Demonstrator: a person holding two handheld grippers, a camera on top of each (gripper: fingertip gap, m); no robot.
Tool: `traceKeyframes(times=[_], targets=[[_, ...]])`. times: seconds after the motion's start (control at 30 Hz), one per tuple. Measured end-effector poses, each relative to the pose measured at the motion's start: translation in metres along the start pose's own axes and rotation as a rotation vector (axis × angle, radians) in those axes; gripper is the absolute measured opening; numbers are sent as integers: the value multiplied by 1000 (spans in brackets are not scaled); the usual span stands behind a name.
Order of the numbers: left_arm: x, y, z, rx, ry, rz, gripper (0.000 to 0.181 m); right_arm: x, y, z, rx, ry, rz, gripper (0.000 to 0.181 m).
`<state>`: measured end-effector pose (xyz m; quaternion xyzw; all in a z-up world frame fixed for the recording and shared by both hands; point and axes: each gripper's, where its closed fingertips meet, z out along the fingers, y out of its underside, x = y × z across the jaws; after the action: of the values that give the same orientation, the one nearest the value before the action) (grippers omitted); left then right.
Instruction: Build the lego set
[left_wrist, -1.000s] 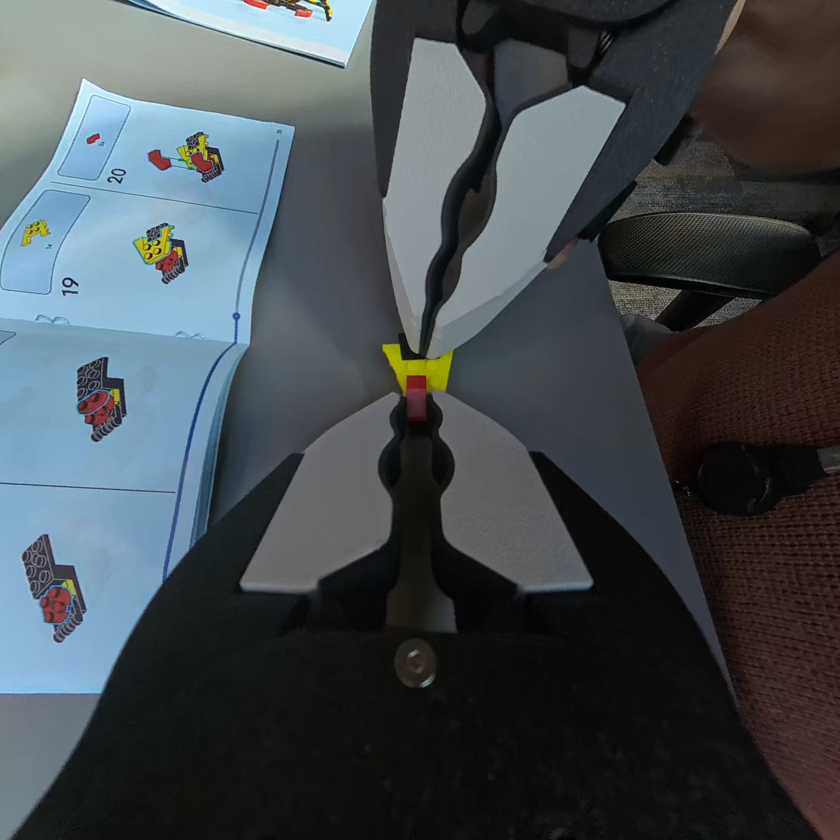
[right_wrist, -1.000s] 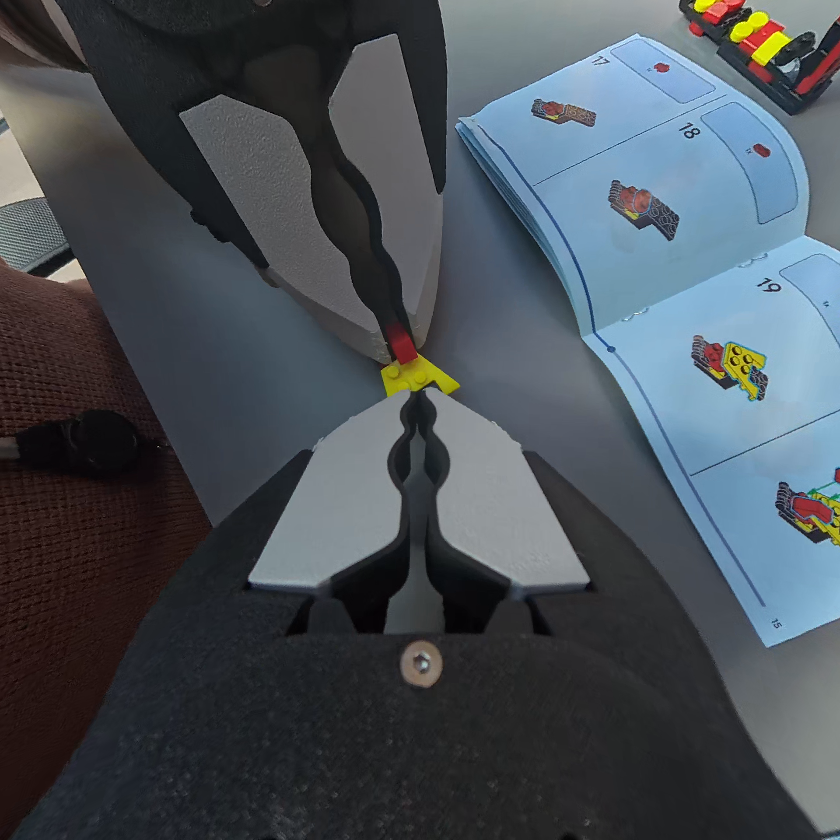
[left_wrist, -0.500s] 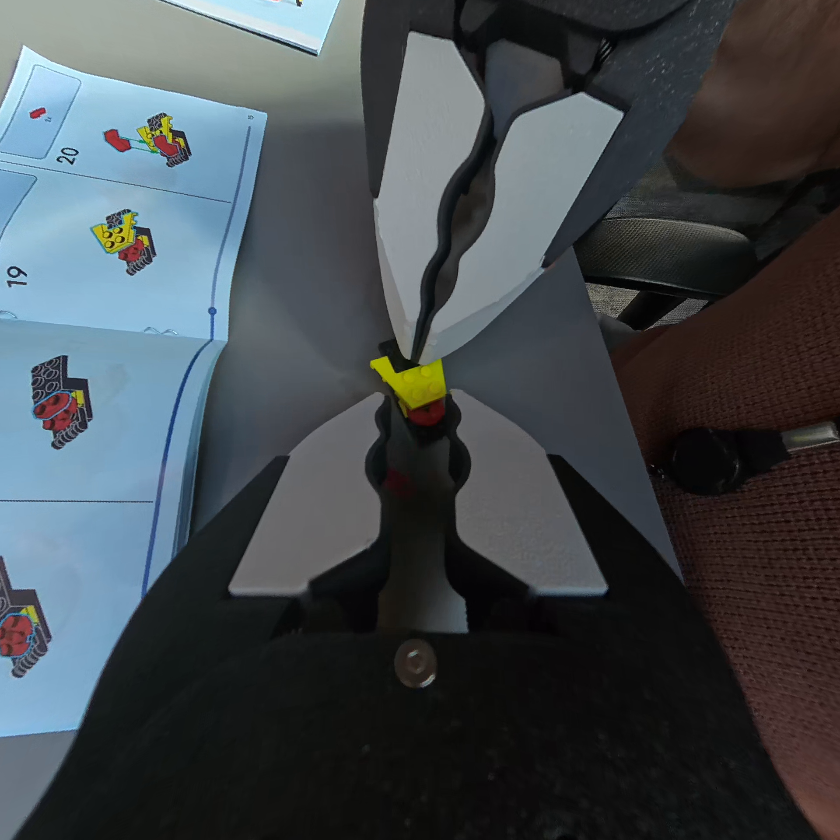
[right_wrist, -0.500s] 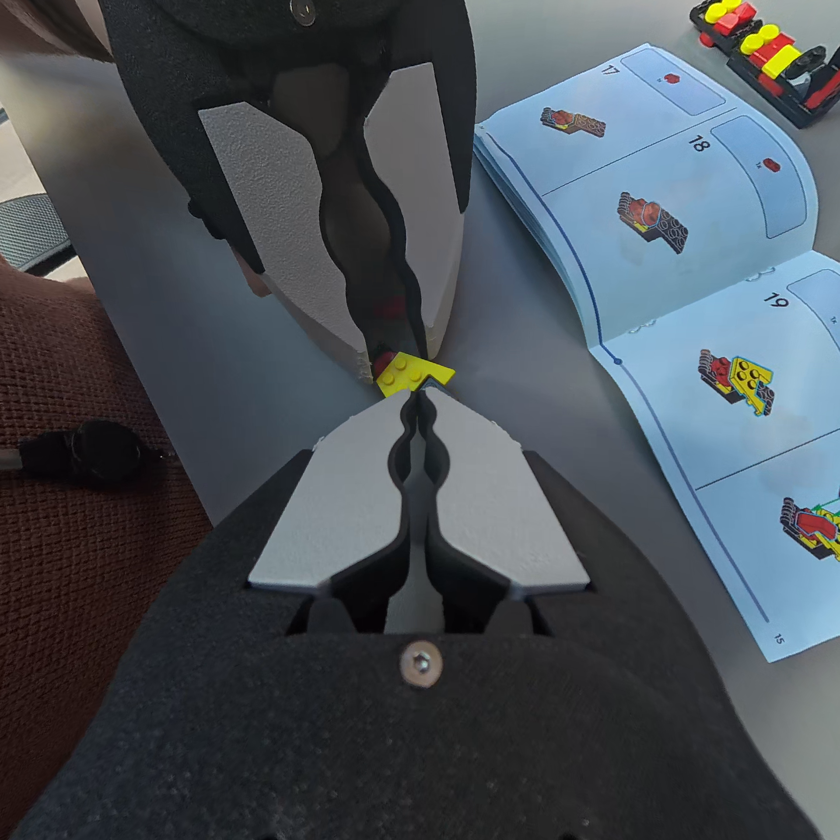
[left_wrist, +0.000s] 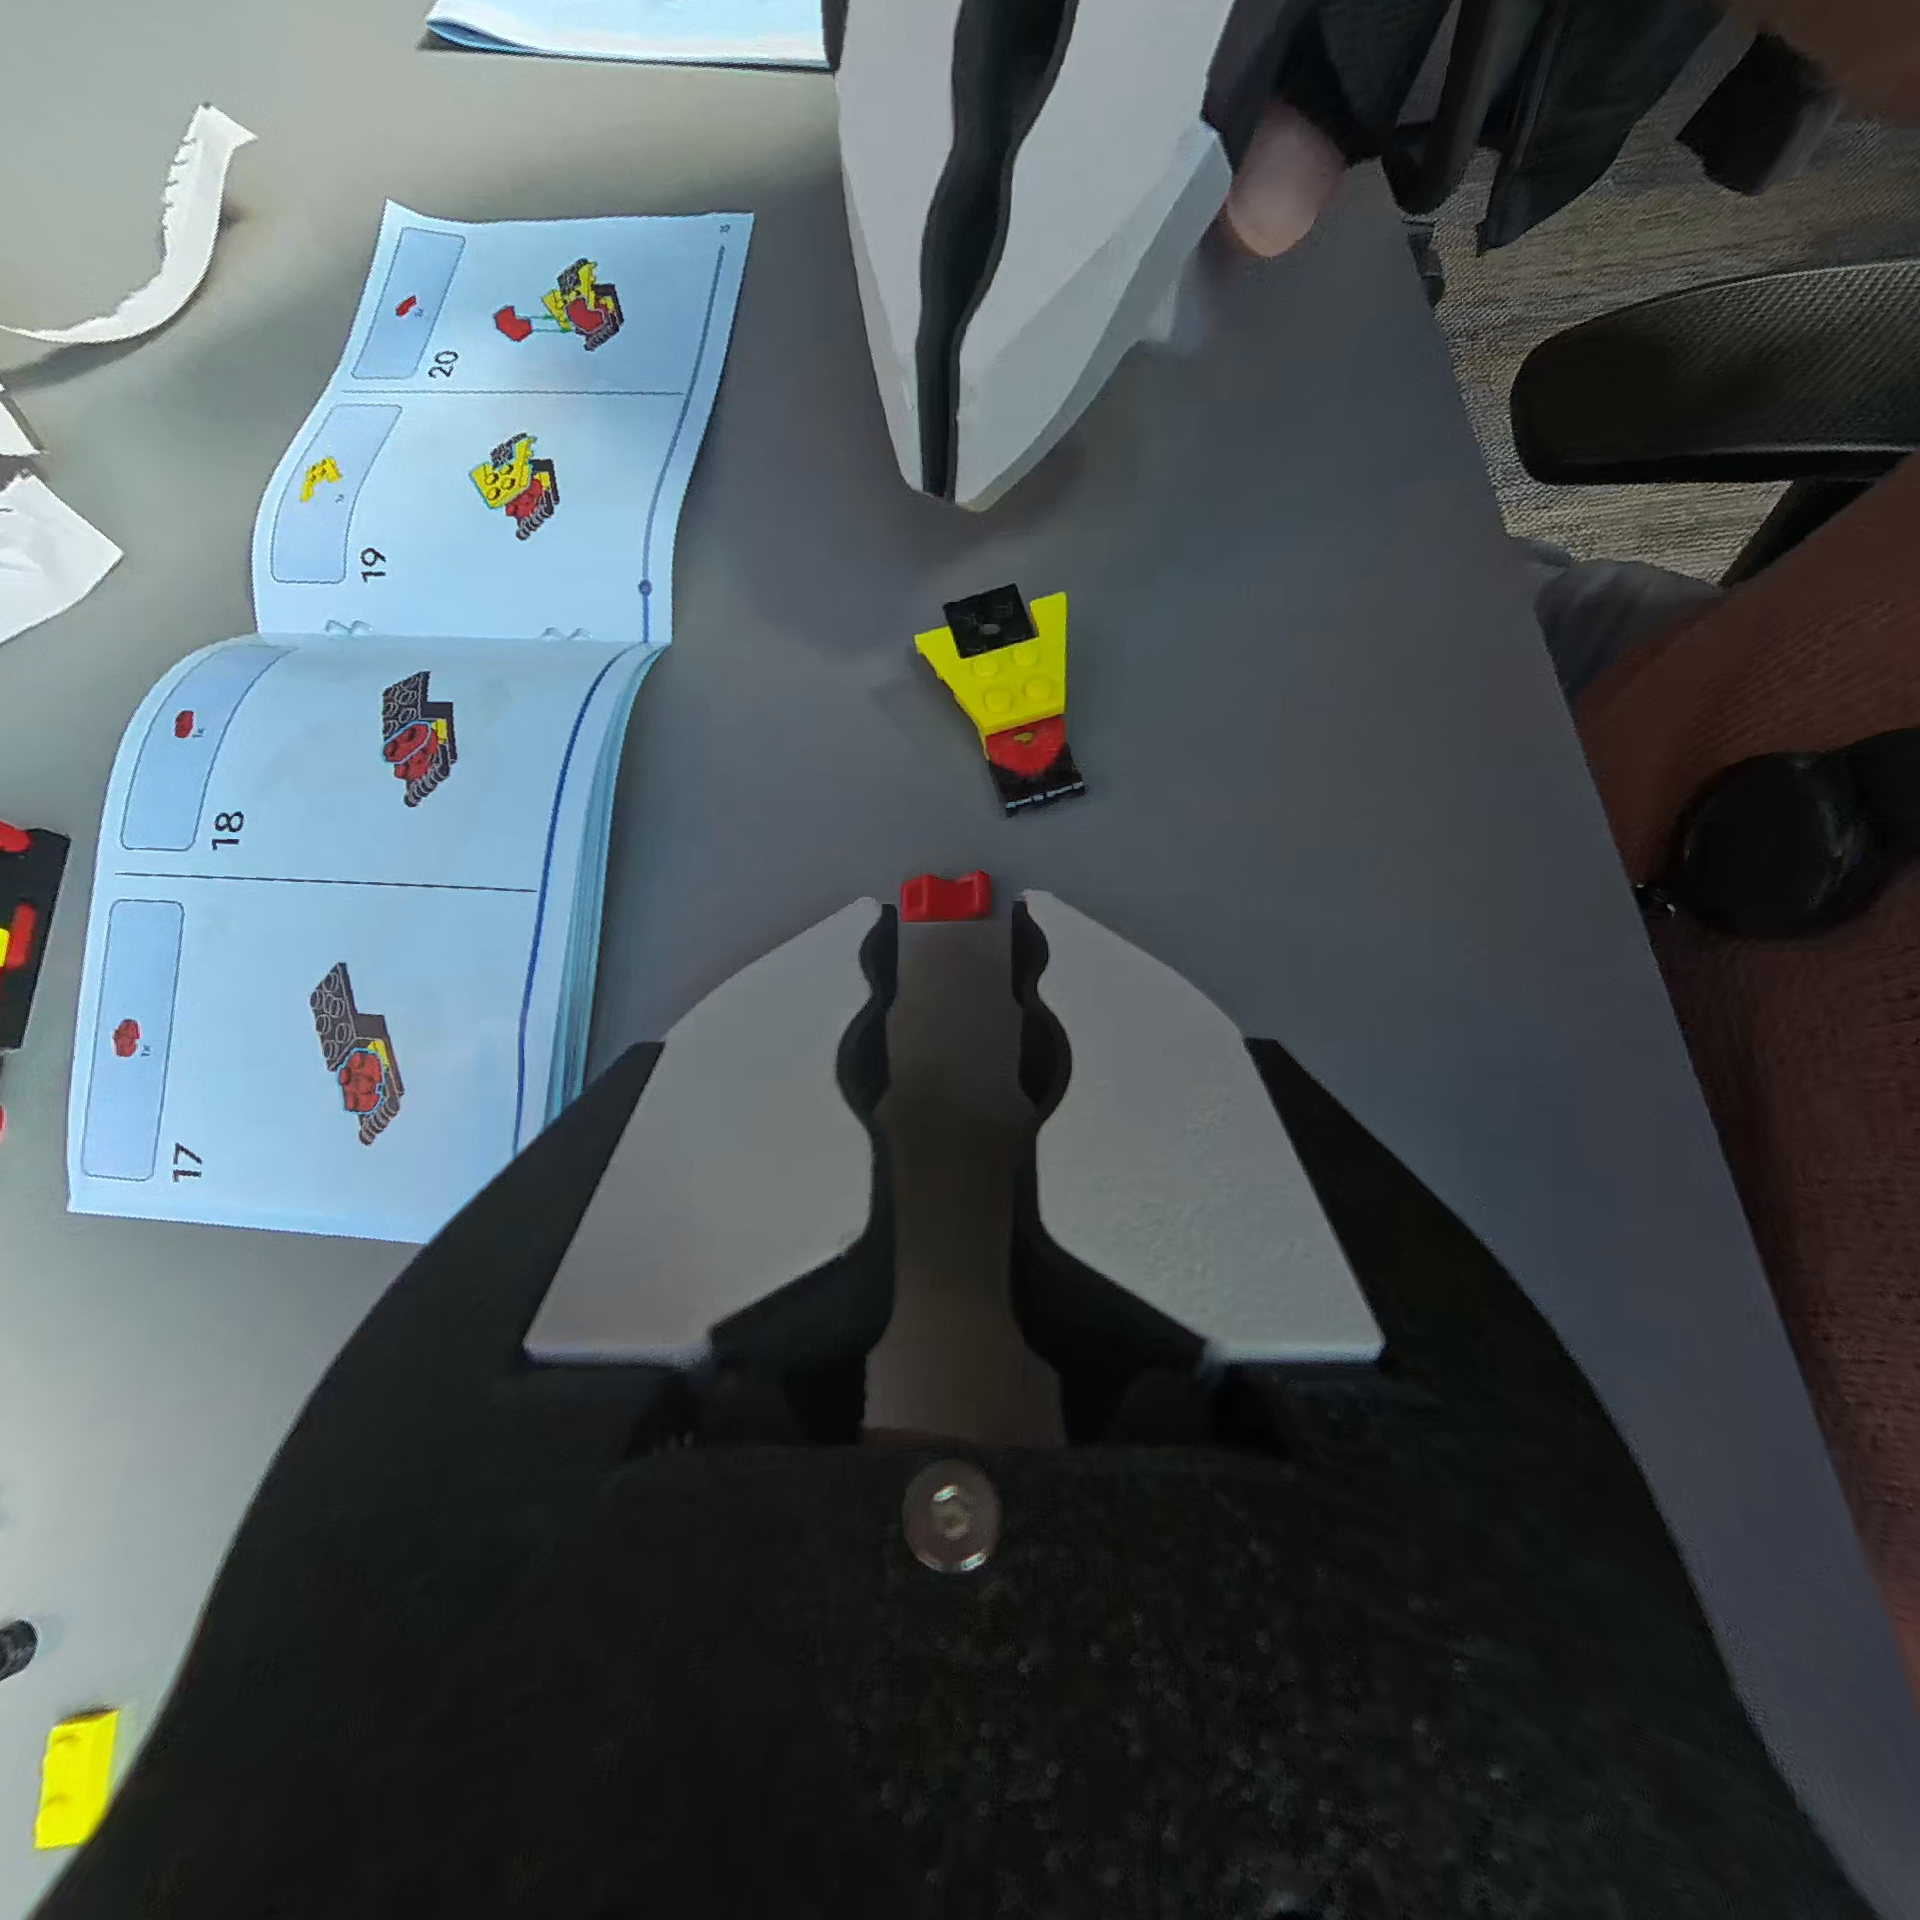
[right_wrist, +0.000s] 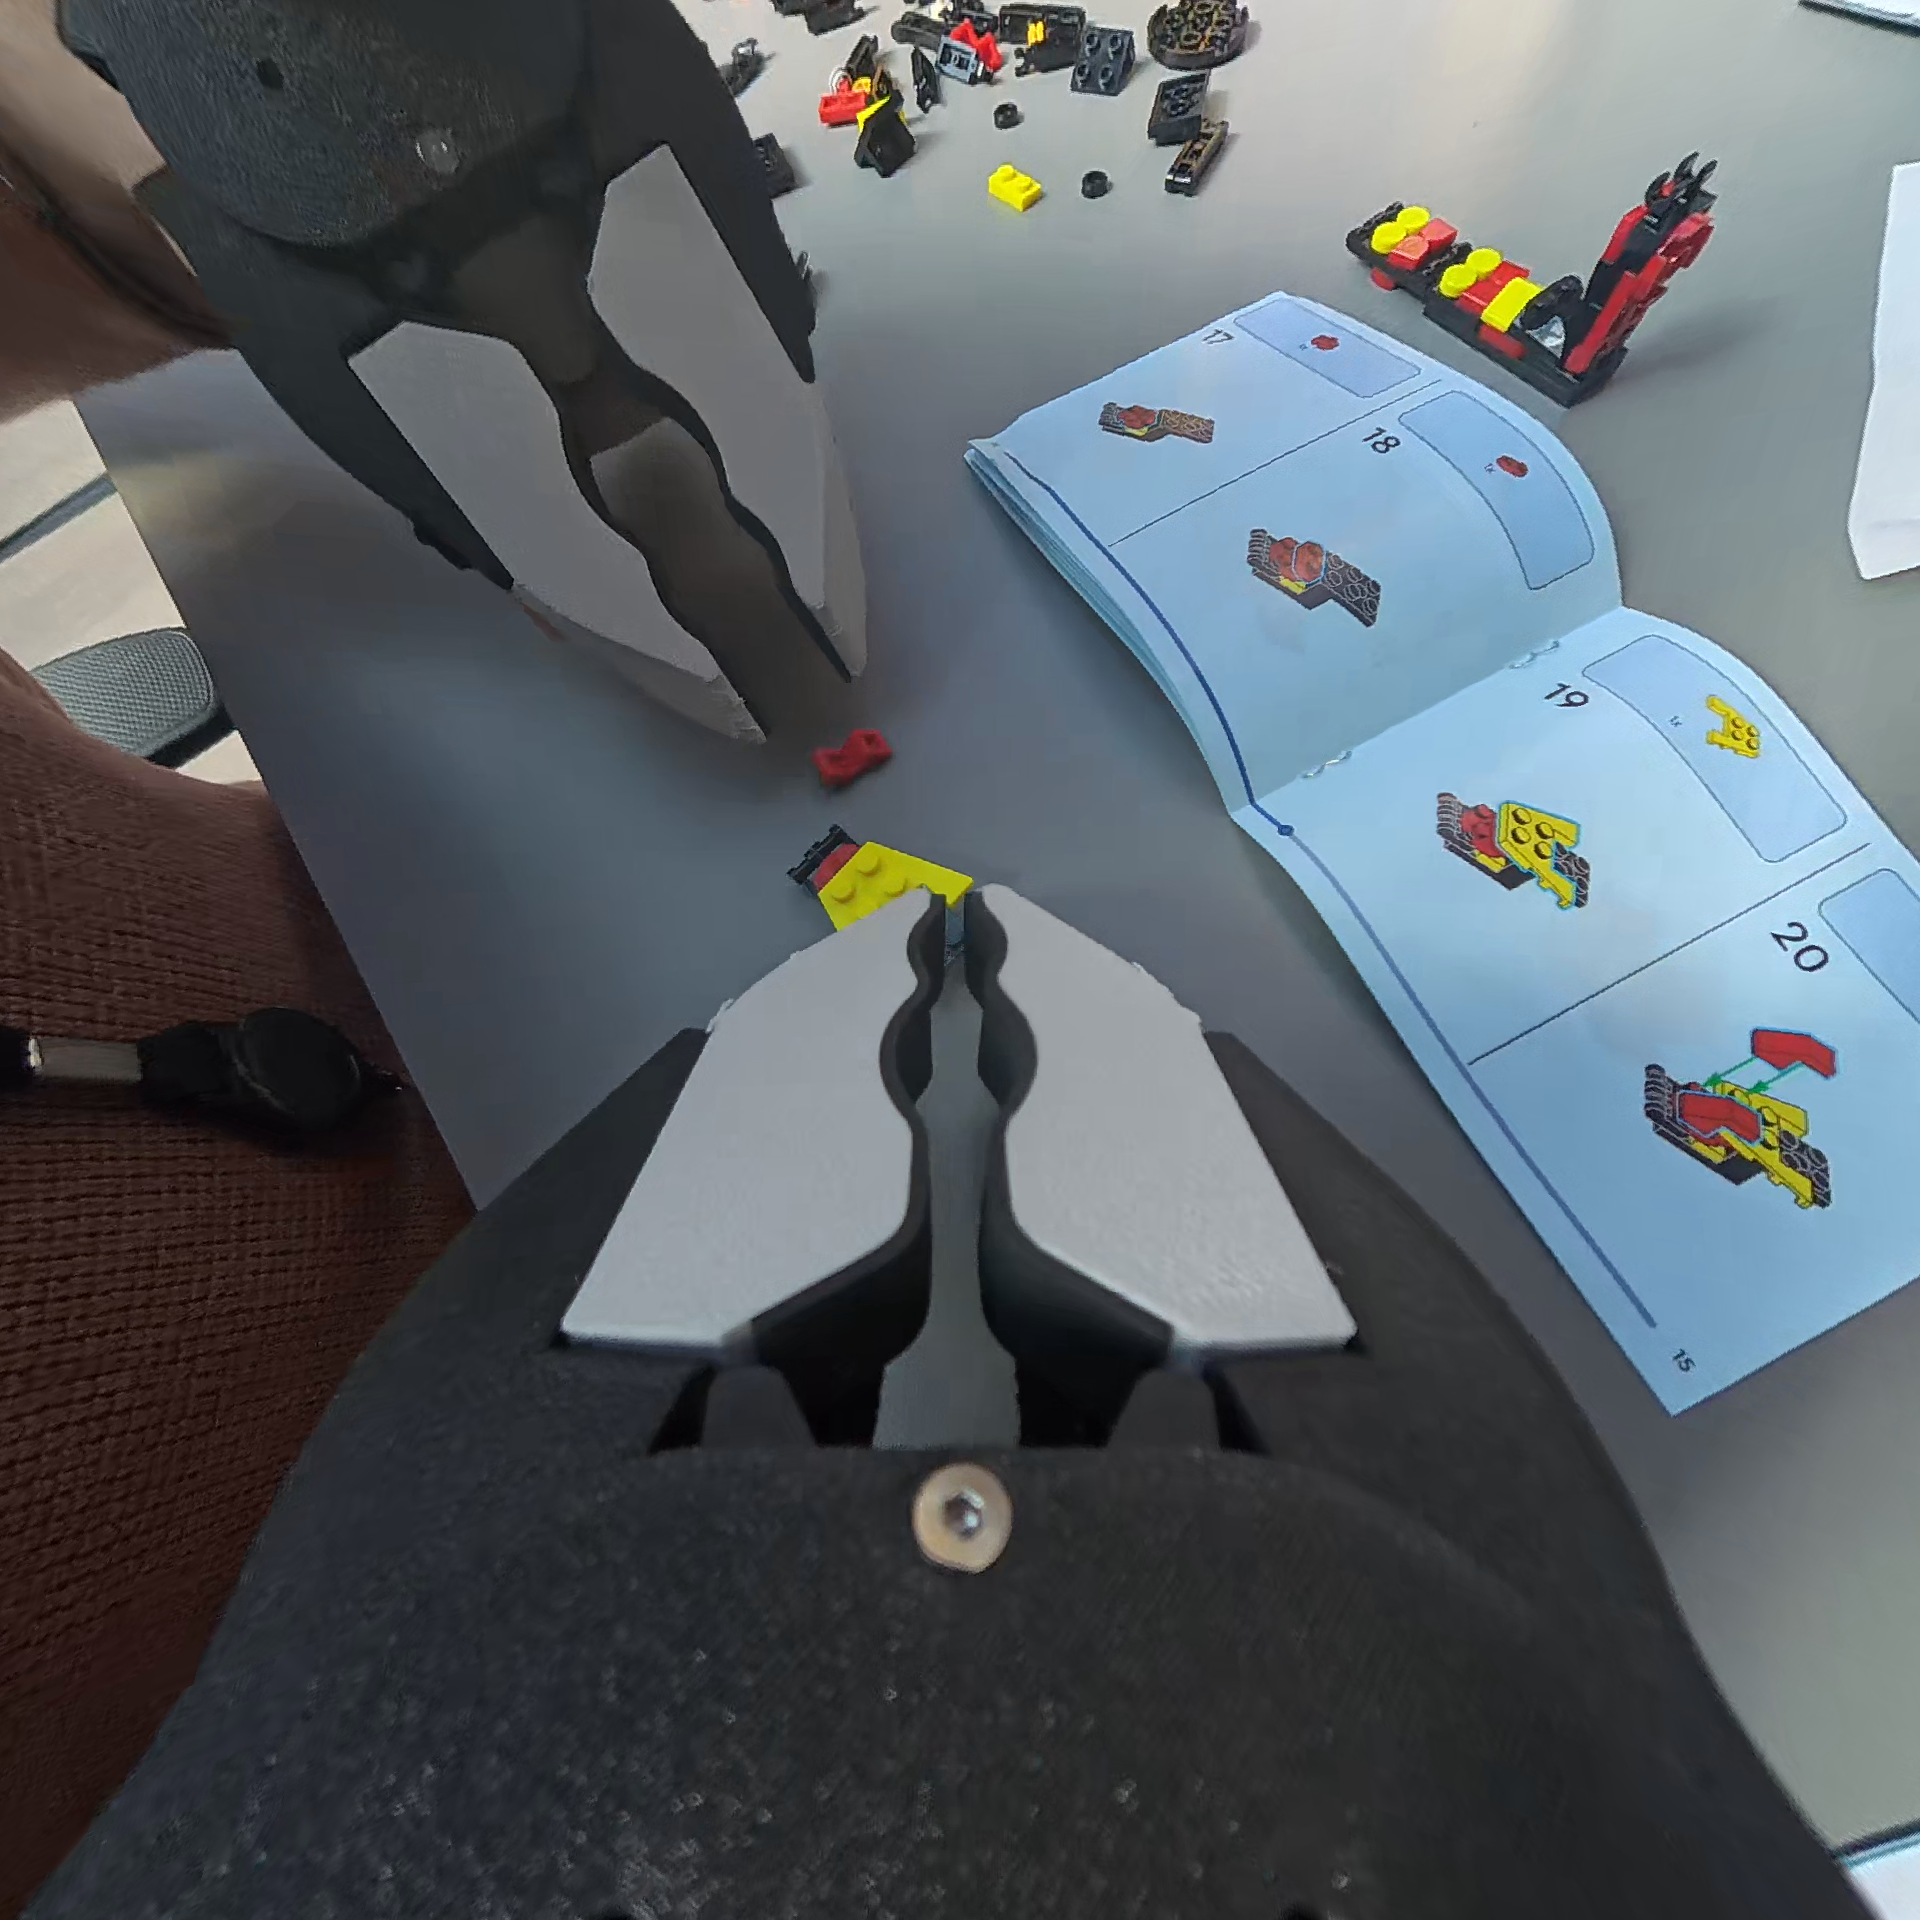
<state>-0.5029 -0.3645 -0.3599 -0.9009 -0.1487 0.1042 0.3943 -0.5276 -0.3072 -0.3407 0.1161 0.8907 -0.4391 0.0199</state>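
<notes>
The small yellow, black and red lego sub-assembly (left_wrist: 1003, 691) lies flat on the grey table (left_wrist: 1299, 727) at the centre of my left wrist view, held by neither tool. Just below it in that frame, a loose red lego piece (left_wrist: 943, 897) sits on the table right at the tips of my left gripper (left_wrist: 948, 914), whose fingers are spread apart with nothing between them. In my right wrist view the same sub-assembly (right_wrist: 878, 878) shows just above and left of my right gripper (right_wrist: 954, 914); its fingers are nearly together with only a thin slit between them, and I see nothing clamped there, though the tips overlap the yellow plate's edge in the picture. The red piece (right_wrist: 852, 756) lies a little higher, below the left gripper's tips (right_wrist: 795, 707). The open instruction booklet (right_wrist: 1455, 779) fills the right of that frame, and a larger red, black and yellow built section (right_wrist: 1538, 281) stands at the upper right, with a scatter of loose lego pieces (right_wrist: 1018, 94) along the top edge. A yellow brick (left_wrist: 75, 1777) lies at the lower left of my left view.
</notes>
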Motion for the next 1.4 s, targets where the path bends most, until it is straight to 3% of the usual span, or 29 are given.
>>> traceKeyframes(times=[0.03,0.13,0.47,0.67,0.83,0.97,1.1,1.23,1.4], targets=[[0,0,2,-5,-20,30,21,0,-2,-2,12,-1,8,3],[2,3,8,-27,-30,102,20,2,-4,-5,27,12,13,3],[-5,-5,9,16,3,28,0,-3,-7,-9,41,27,-5,3],[-17,-10,1,42,-50,8,2,0,-9,-9,49,41,-15,4],[-32,-7,-12,44,-144,-9,15,6,-8,-15,48,82,-24,6],[-26,-1,-19,23,-119,-21,21,5,1,-18,19,77,7,6],[-16,0,-6,13,-89,15,20,3,16,-4,-48,74,12,6],[-29,5,8,-84,-154,86,20,0,11,1,-43,71,-5,6],[-30,5,16,-111,-126,182,10,-1,8,-1,-25,63,-10,5]])
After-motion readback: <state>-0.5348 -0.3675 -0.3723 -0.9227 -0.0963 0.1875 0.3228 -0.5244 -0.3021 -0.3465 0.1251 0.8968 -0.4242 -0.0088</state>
